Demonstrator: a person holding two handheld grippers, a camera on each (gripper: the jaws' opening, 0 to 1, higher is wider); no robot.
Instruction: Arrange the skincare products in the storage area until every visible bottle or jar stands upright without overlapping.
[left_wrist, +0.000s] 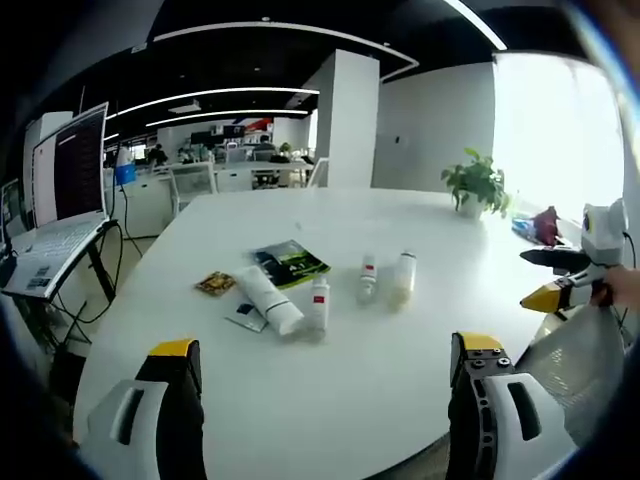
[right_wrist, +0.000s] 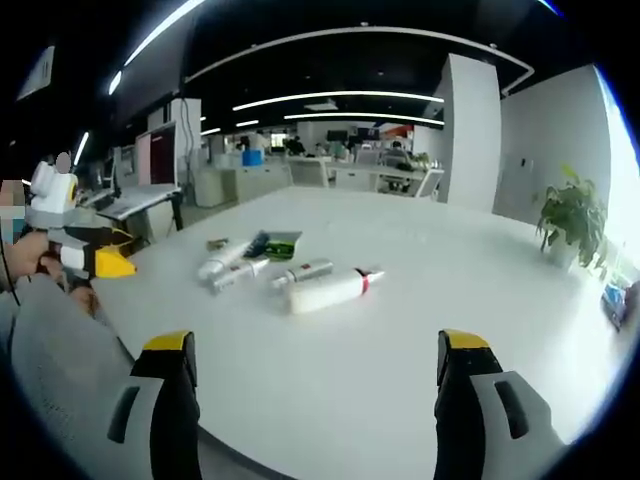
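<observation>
Several skincare products sit mid-table. In the left gripper view I see a white tube (left_wrist: 266, 299) lying flat, a white bottle with a red label (left_wrist: 319, 303), a small bottle (left_wrist: 367, 278) and a pale bottle (left_wrist: 403, 278). The right gripper view shows them lying on their sides: a large white bottle (right_wrist: 328, 291), a slimmer bottle (right_wrist: 303, 271), another bottle (right_wrist: 240, 273) and the tube (right_wrist: 222, 262). My left gripper (left_wrist: 326, 346) hangs open, short of the table's near edge. My right gripper (right_wrist: 315, 341) is open too, well back from the products; it also shows at the side (left_wrist: 556, 294).
A green and black packet (left_wrist: 291, 262), a small snack packet (left_wrist: 215, 283) and a flat sachet (left_wrist: 245, 317) lie beside the products. A potted plant (left_wrist: 476, 184) stands at the table's far right. A laptop (left_wrist: 60, 200) on a stand is off the left side.
</observation>
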